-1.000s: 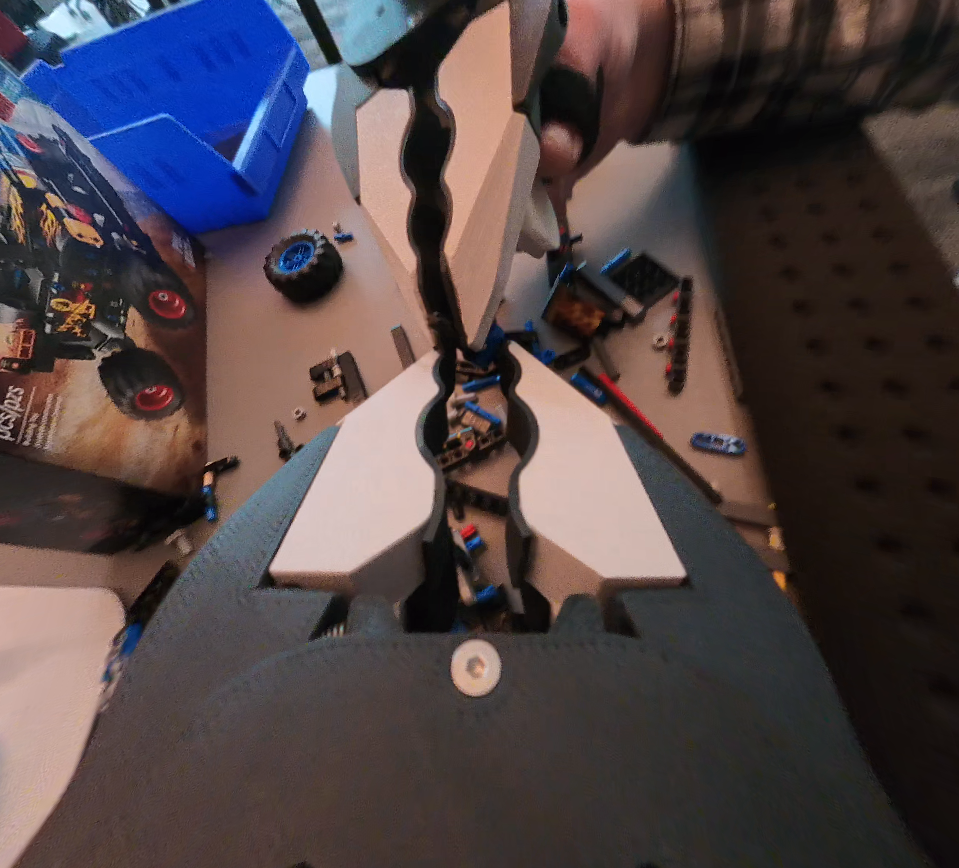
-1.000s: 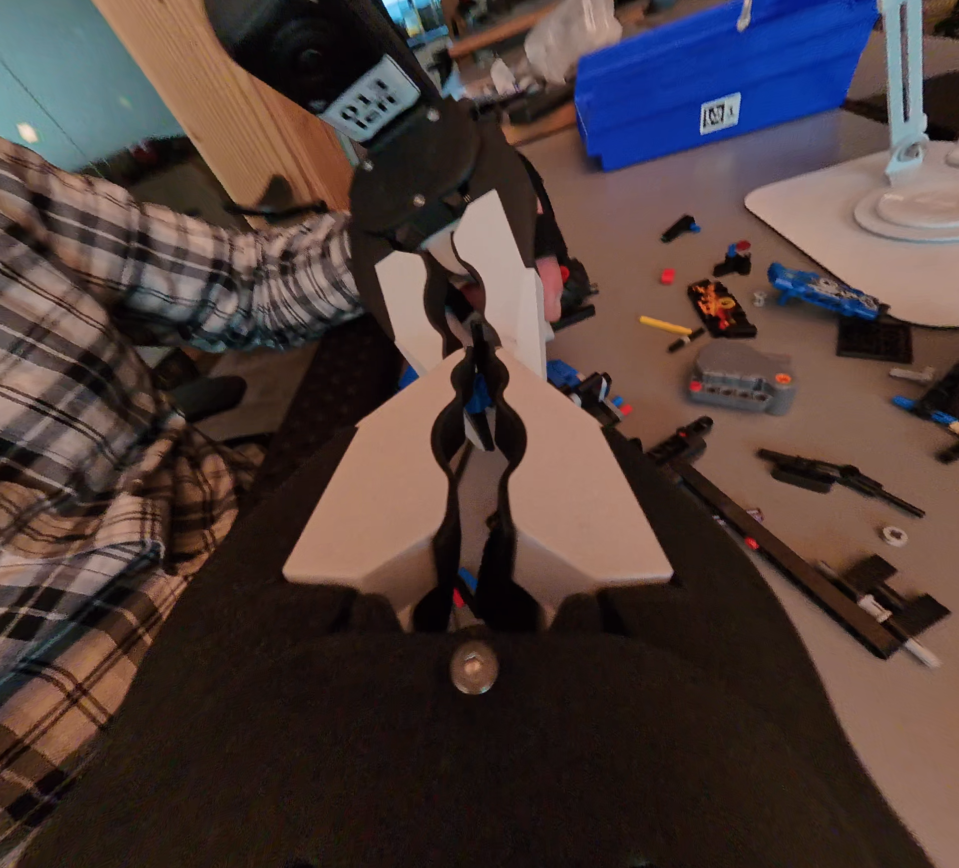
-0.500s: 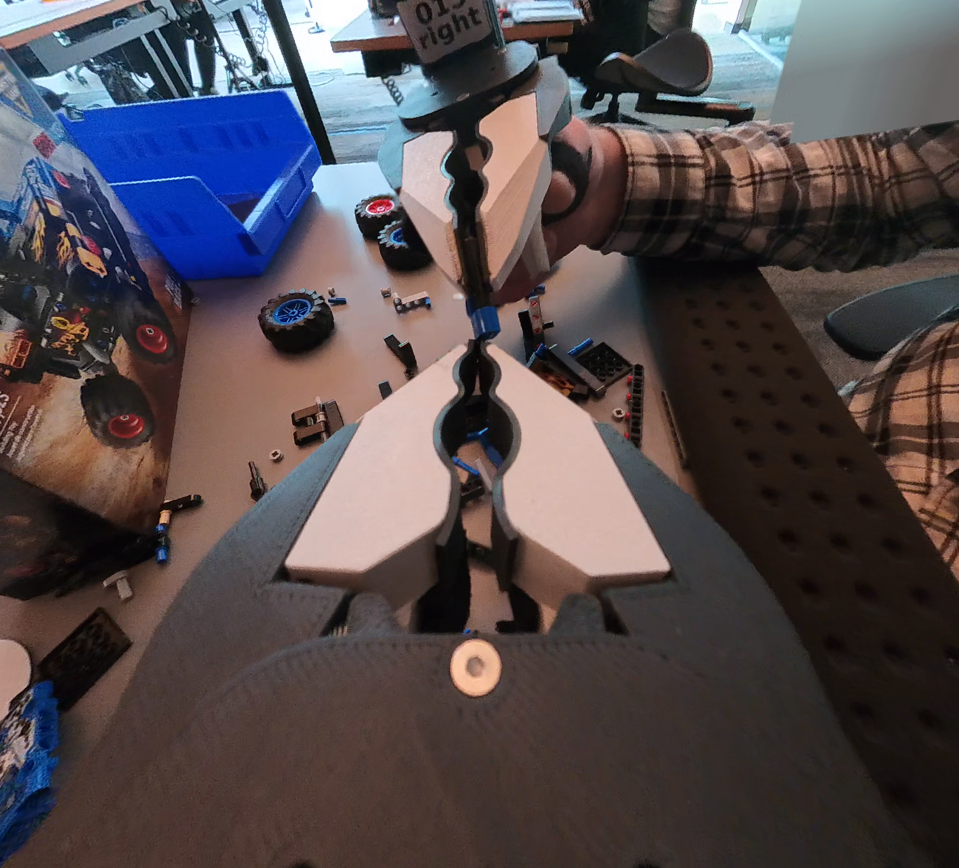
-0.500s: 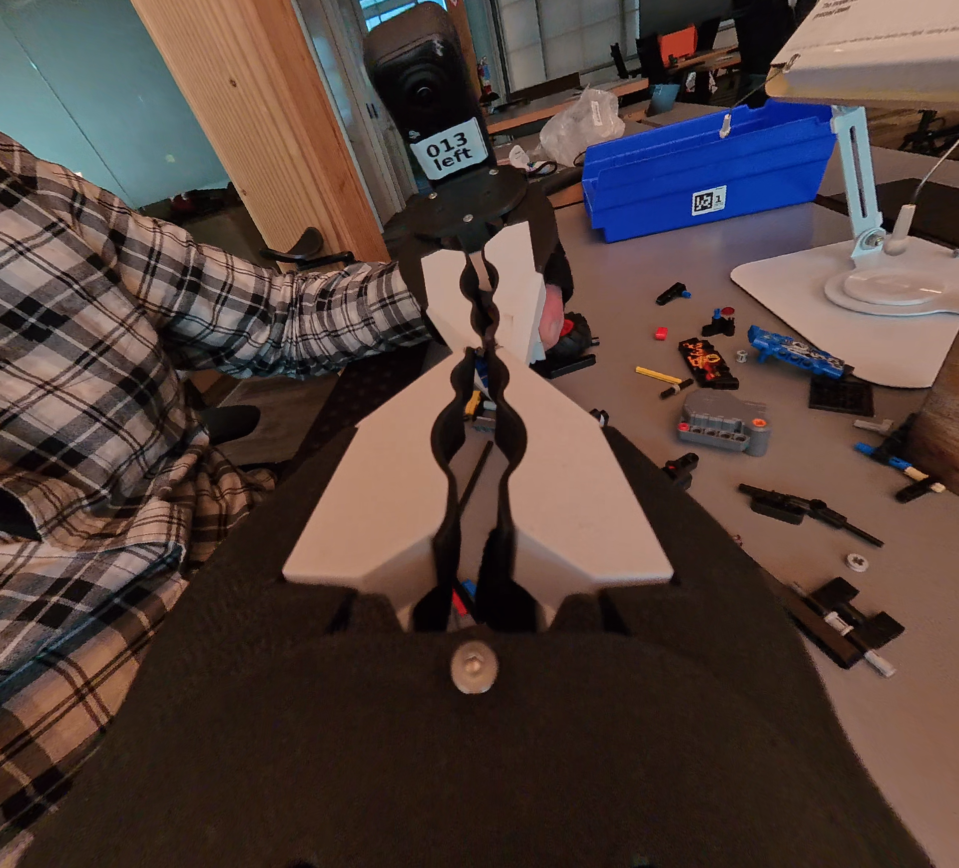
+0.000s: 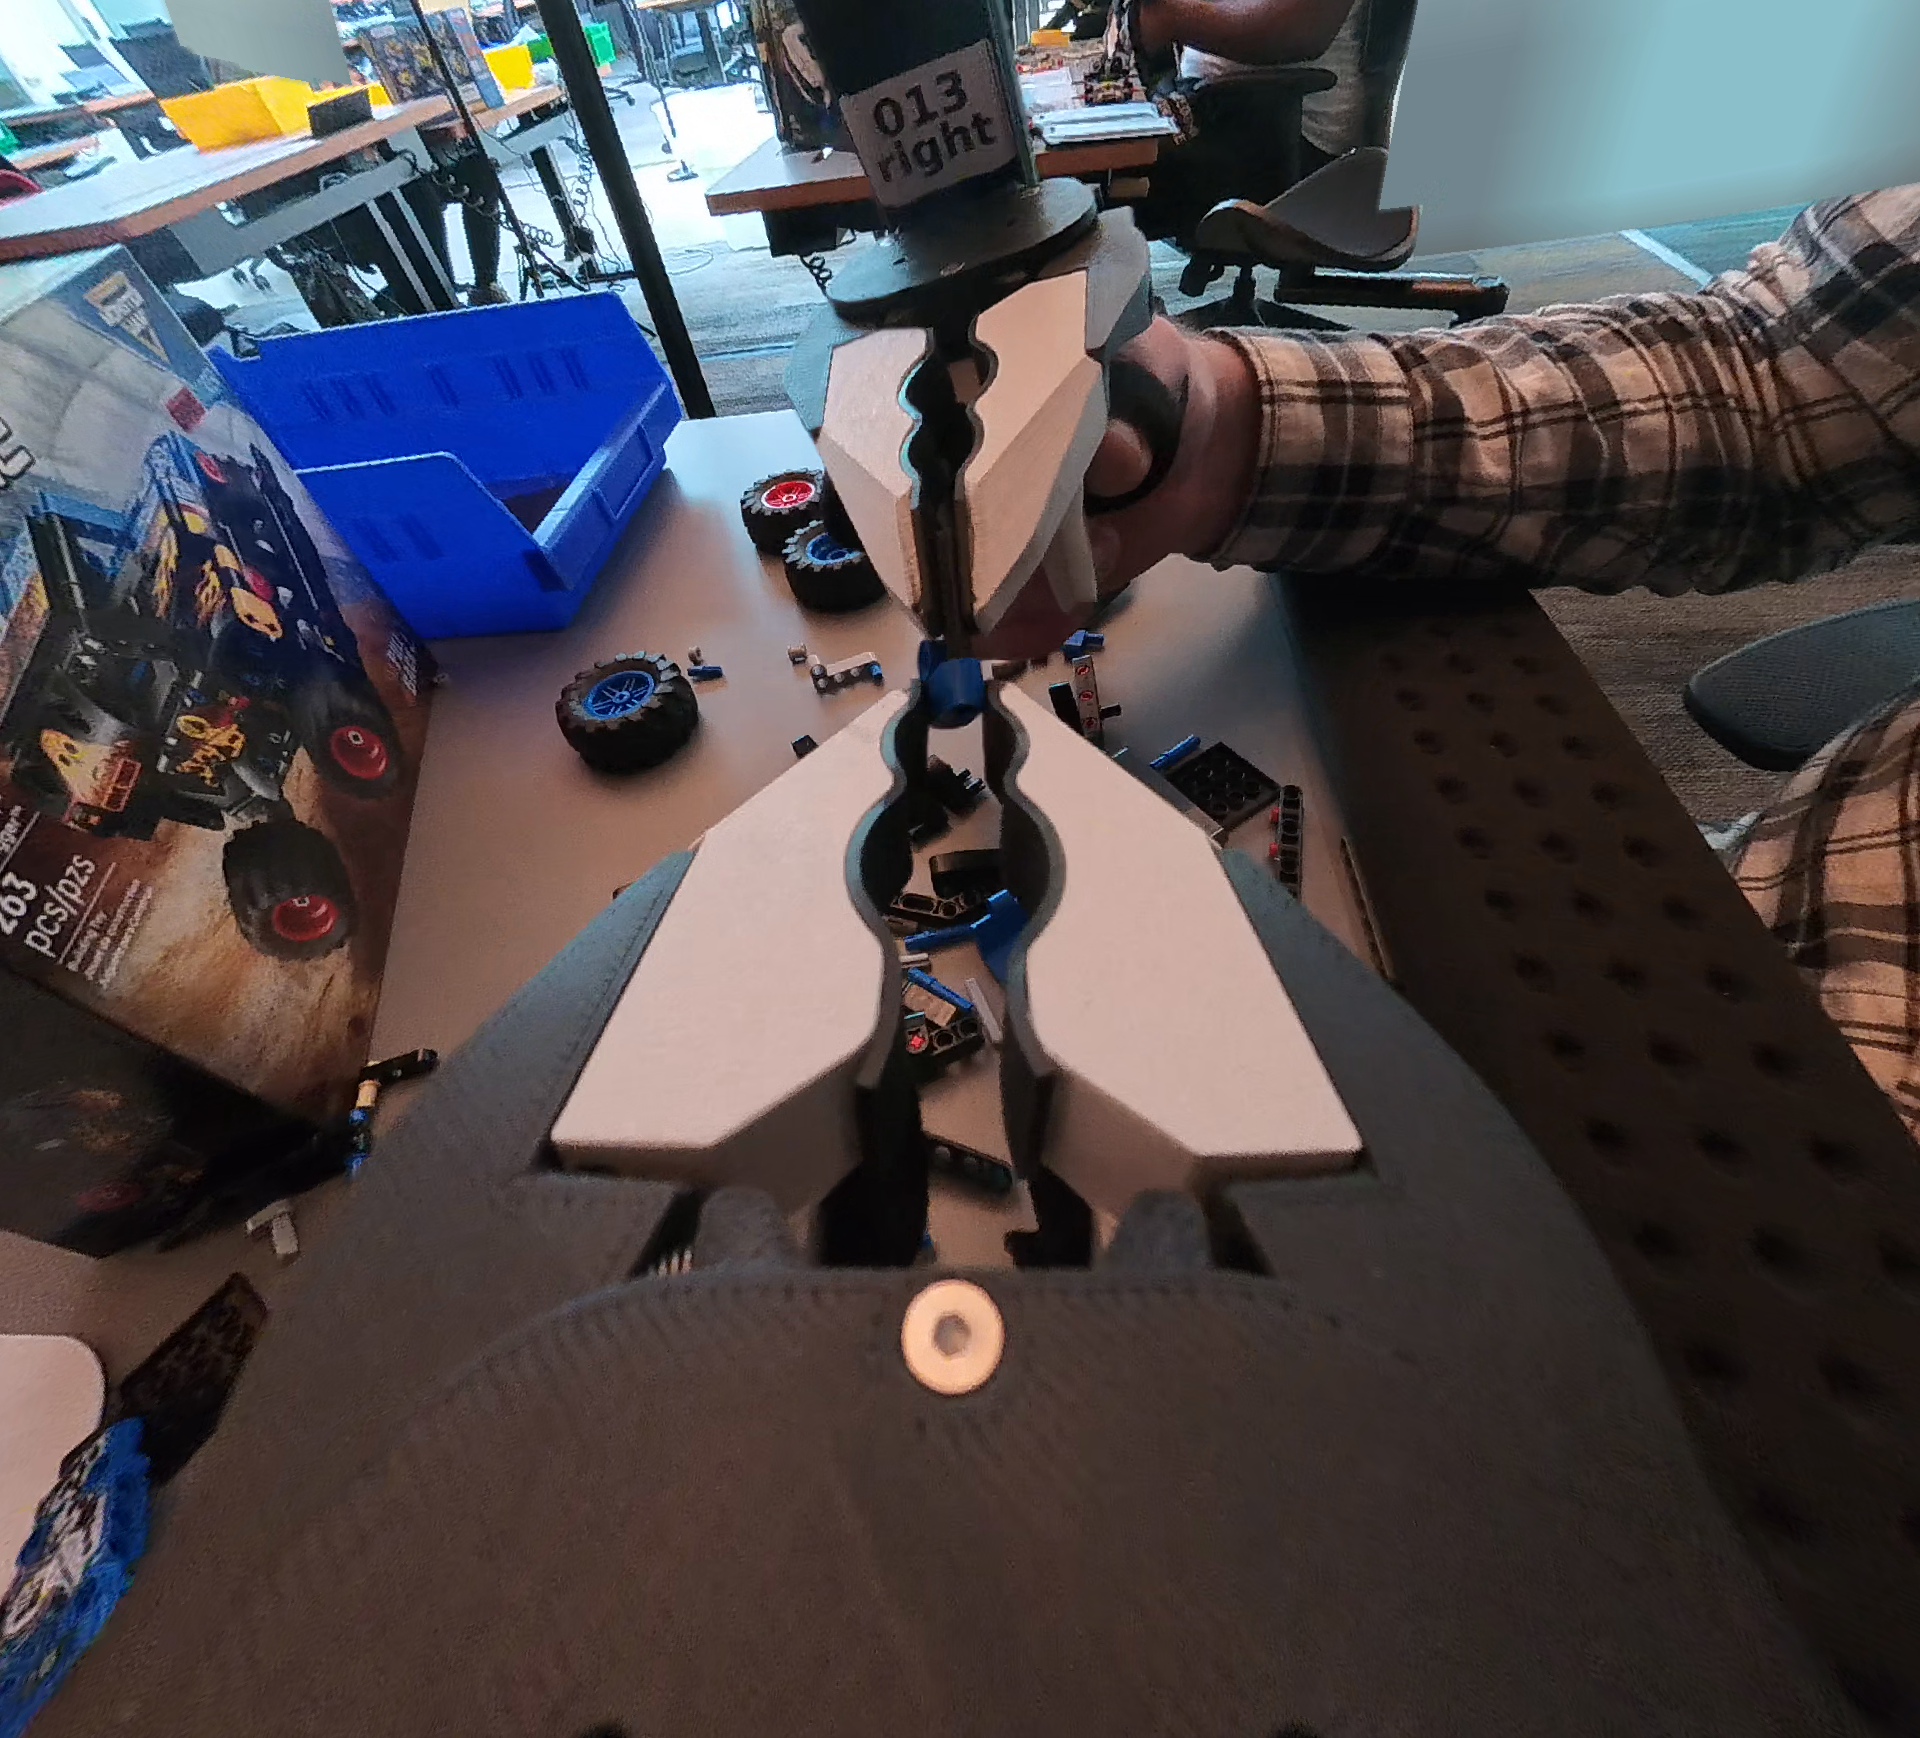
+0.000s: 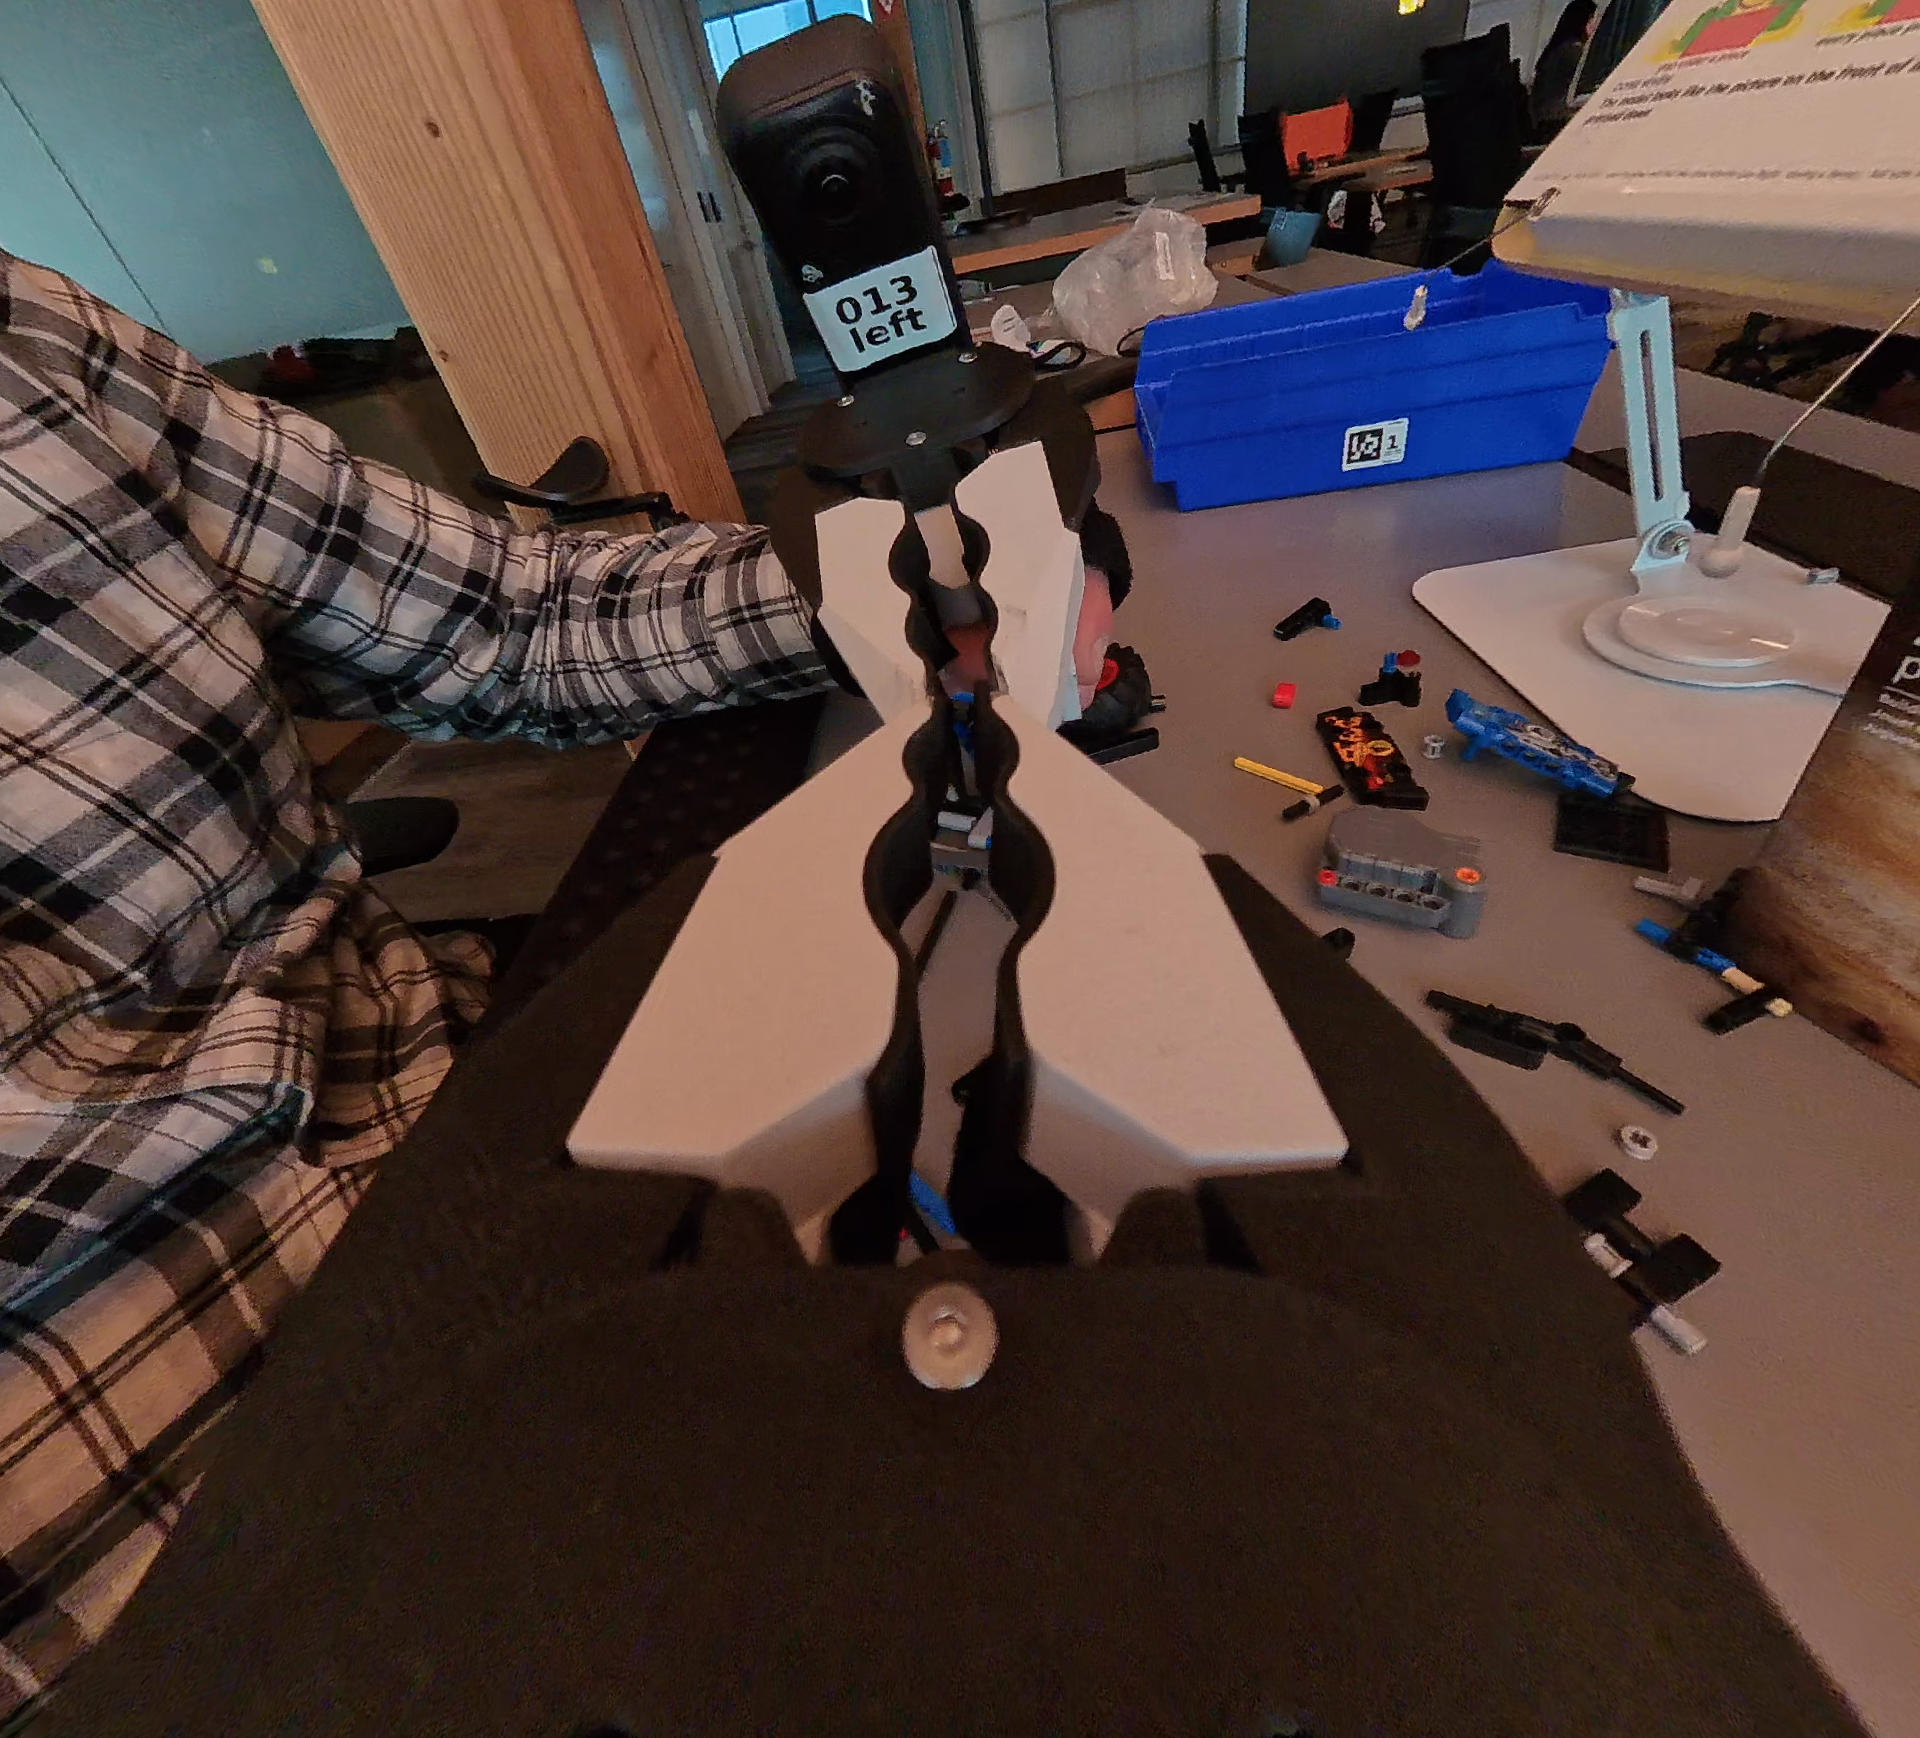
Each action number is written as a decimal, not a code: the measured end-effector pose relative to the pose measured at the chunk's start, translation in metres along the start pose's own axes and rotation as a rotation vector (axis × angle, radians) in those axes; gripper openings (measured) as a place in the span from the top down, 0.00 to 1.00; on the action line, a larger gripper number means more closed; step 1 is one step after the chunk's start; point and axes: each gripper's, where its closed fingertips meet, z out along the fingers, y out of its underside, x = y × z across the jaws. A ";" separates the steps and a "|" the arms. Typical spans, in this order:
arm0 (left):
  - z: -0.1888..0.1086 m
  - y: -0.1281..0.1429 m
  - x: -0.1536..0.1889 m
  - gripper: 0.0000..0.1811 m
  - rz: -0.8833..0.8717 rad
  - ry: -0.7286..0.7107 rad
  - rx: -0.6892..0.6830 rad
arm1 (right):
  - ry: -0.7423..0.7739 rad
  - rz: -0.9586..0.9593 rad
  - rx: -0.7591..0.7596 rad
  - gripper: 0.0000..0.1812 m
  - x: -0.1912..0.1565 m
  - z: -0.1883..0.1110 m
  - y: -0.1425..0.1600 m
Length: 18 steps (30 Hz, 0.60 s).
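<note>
My left gripper [image 5: 951, 701] and right gripper [image 6: 948, 714] meet tip to tip above the grey table [image 5: 499, 815]. A small blue piece [image 5: 954, 689] sits between the left fingertips, which are shut on it. In the left wrist view the right gripper [image 5: 940, 634] comes down from above with its jaws shut, and its tips pinch the top of the same blue piece. In the right wrist view the left gripper [image 6: 954, 686] faces mine and a sliver of the blue piece [image 6: 964, 714] shows at the tips. A hand in a plaid sleeve [image 5: 1507, 452] holds the right gripper.
A blue bin [image 5: 468, 462], a toy truck box [image 5: 177, 670], black wheels [image 5: 627, 709] and many small loose pieces lie on the table. A dark perforated mat [image 5: 1558, 909] lies on the right. The right wrist view shows a white stand base [image 6: 1662, 670] and a grey block [image 6: 1397, 883]. My two grippers' fingertips are within a few centimetres of each other.
Both grippers have lifted away from the table and levelled out. My left jaws, open a second ago, have closed on the blue piece that the right gripper holds.
</note>
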 end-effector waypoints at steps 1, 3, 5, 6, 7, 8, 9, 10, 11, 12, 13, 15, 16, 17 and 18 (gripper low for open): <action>0.000 0.000 -0.001 0.96 0.017 -0.011 -0.001 | 0.008 -0.014 -0.003 0.99 0.000 0.000 0.000; 0.000 -0.001 0.002 0.97 0.034 -0.004 -0.001 | 0.012 -0.039 -0.011 0.99 -0.002 0.000 0.000; -0.001 0.000 0.005 0.97 0.091 -0.002 -0.015 | 0.014 -0.085 -0.037 0.99 -0.005 0.000 0.002; -0.003 -0.003 0.009 0.97 0.114 0.012 -0.006 | 0.010 -0.122 -0.046 1.00 -0.010 0.000 0.001; -0.006 -0.006 0.011 0.97 0.139 0.022 0.005 | 0.015 -0.157 -0.056 1.00 -0.014 0.000 -0.001; -0.009 -0.007 0.010 0.97 0.161 0.020 -0.001 | 0.033 -0.194 -0.073 0.99 -0.014 0.001 0.000; -0.011 -0.007 0.011 0.97 0.171 0.028 -0.002 | 0.040 -0.215 -0.084 0.99 -0.015 0.002 0.000; -0.012 -0.009 0.014 0.97 0.176 0.036 0.003 | 0.034 -0.227 -0.089 1.00 -0.017 0.002 0.000; -0.014 -0.007 0.015 0.97 0.192 0.035 -0.009 | 0.036 -0.244 -0.106 1.00 -0.019 0.002 0.001; -0.015 -0.006 0.016 0.97 0.194 0.044 -0.022 | 0.035 -0.252 -0.121 0.99 -0.020 0.003 0.004; -0.016 -0.008 0.019 0.97 0.188 0.058 -0.010 | 0.027 -0.252 -0.115 0.99 -0.022 0.003 0.003; -0.017 -0.011 0.022 0.97 0.191 0.075 -0.003 | 0.026 -0.278 -0.123 1.00 -0.026 0.002 0.002; -0.018 -0.013 0.022 0.97 0.190 0.076 0.008 | 0.022 -0.280 -0.117 1.00 -0.027 0.002 0.001; -0.020 -0.015 0.022 0.97 0.181 0.084 0.018 | 0.019 -0.278 -0.109 1.00 -0.028 0.002 0.000; -0.020 -0.013 0.022 0.98 0.181 0.087 0.012 | 0.020 -0.285 -0.121 1.00 -0.028 0.002 0.001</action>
